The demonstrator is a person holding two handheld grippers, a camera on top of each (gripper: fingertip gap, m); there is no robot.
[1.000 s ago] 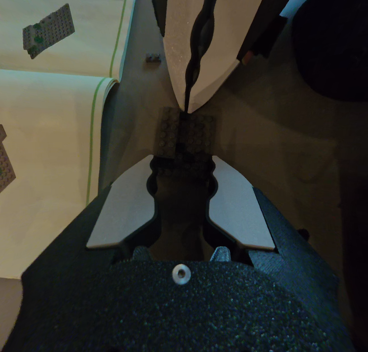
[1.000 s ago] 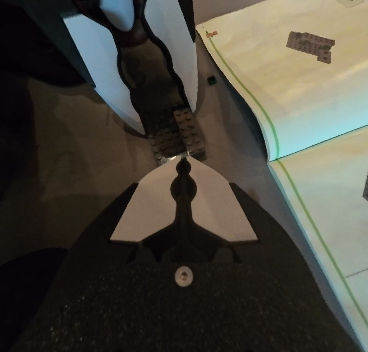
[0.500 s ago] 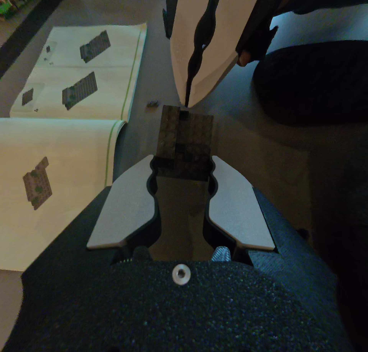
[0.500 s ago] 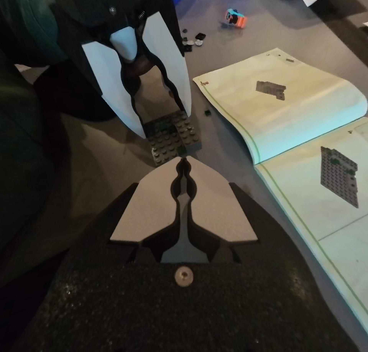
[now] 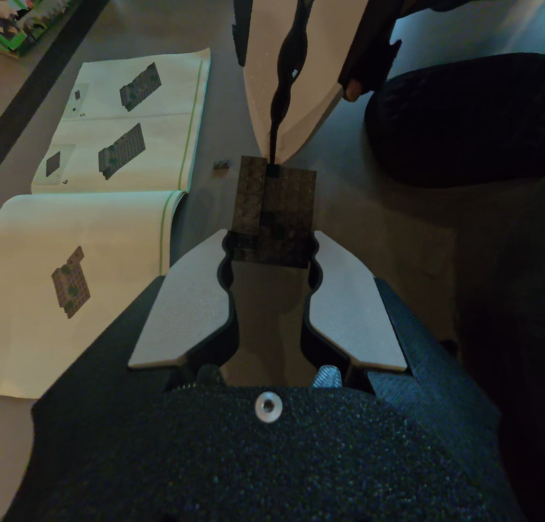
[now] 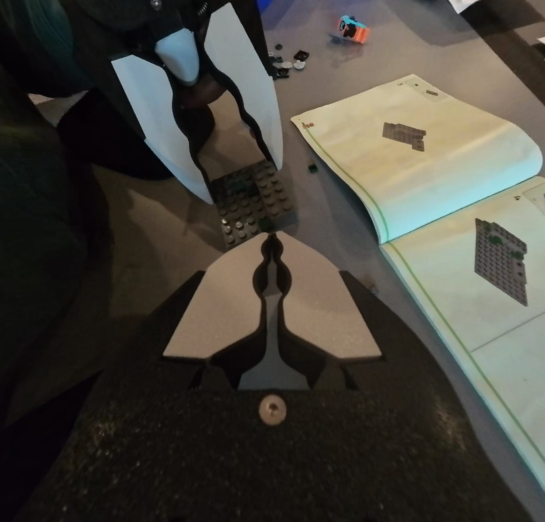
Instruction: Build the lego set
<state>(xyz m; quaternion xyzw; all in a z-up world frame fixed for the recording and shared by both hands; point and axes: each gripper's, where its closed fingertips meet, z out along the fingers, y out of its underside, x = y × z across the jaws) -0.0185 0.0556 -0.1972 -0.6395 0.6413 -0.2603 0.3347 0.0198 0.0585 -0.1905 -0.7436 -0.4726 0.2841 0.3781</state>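
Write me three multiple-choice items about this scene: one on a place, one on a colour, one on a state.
1. In the left wrist view, the booklet lies on which side of the lego plate? A left B right C beneath
2. The booklet's page stripe is: A red B green C blue
3. The right gripper is: A wide open B shut C unseen
A, its pages show left of the plate; B, the line looks green; B, its fingertips meet.
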